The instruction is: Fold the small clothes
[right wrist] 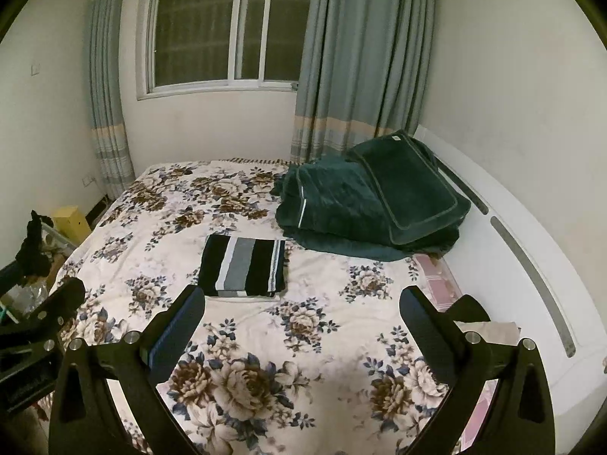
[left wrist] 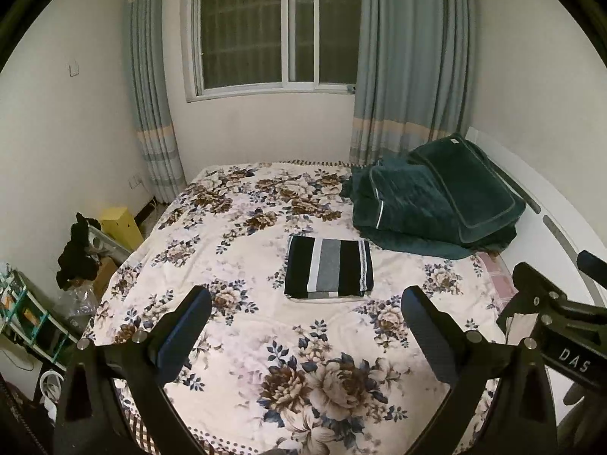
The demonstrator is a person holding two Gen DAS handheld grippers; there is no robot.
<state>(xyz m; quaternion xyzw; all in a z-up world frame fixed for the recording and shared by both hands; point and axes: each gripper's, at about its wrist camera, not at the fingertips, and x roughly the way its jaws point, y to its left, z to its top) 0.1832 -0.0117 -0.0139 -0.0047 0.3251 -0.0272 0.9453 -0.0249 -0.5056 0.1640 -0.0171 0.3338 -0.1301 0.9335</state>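
A small garment with black, white and grey stripes [left wrist: 329, 268] lies folded into a neat rectangle on the floral bedspread [left wrist: 235, 235]. It also shows in the right wrist view [right wrist: 243, 266]. My left gripper [left wrist: 306, 297] is open and empty, held above the bed in front of the garment. My right gripper [right wrist: 302, 297] is open and empty, also above the bed, with the garment ahead and to its left. The right gripper's body shows at the right edge of the left wrist view [left wrist: 557, 314]. The left gripper's body shows at the left edge of the right wrist view [right wrist: 41, 318].
A folded dark green blanket with a pillow [left wrist: 436, 204] sits at the back right of the bed, against a white headboard [right wrist: 531, 265]. A window [left wrist: 273, 30] with blue curtains is behind. Clutter, a yellow box [left wrist: 121, 223] and a rack stand on the floor to the left.
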